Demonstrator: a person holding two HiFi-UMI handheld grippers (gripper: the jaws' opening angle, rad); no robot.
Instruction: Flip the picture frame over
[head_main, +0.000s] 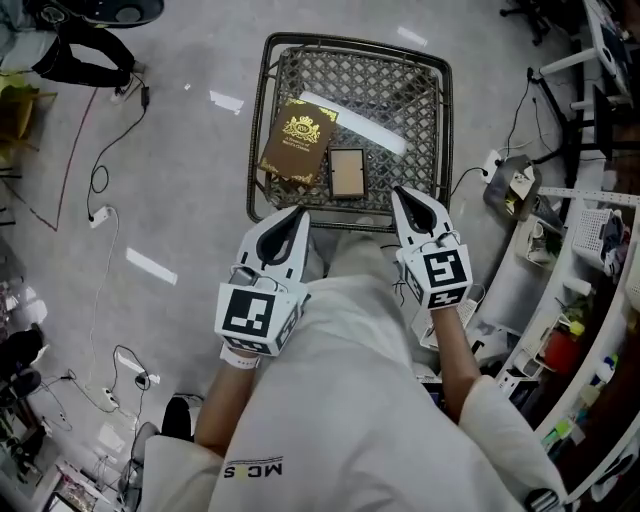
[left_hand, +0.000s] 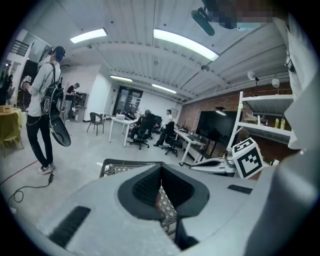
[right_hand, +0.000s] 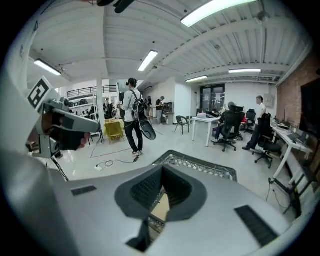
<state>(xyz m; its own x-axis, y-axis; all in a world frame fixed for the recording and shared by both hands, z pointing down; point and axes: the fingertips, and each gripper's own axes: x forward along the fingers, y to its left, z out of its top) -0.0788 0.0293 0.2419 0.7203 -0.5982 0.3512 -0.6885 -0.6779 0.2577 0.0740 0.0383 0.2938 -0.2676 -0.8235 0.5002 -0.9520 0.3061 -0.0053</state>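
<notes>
A small rectangular picture frame with a dark border and a plain tan face (head_main: 347, 172) lies flat on the dark metal lattice bench (head_main: 400, 80), close to its near edge. Just beside it on the left lies a brown flat box with a gold emblem (head_main: 298, 140), set at a slant; whether the two touch cannot be told. A long white strip (head_main: 357, 123) lies on the lattice beyond both of them.

The left hand-held gripper (head_main: 298, 212) hangs over the bench's near edge, in front of the brown box, with its jaws together and nothing between them. The right hand-held gripper (head_main: 397, 192) hangs over the same edge, to the right of the picture frame and apart from it, its jaws also closed on nothing. Both point forward and somewhat downward, and neither touches the frame.

The bench stands on a grey floor (head_main: 190, 150) with cables lying across it
</notes>
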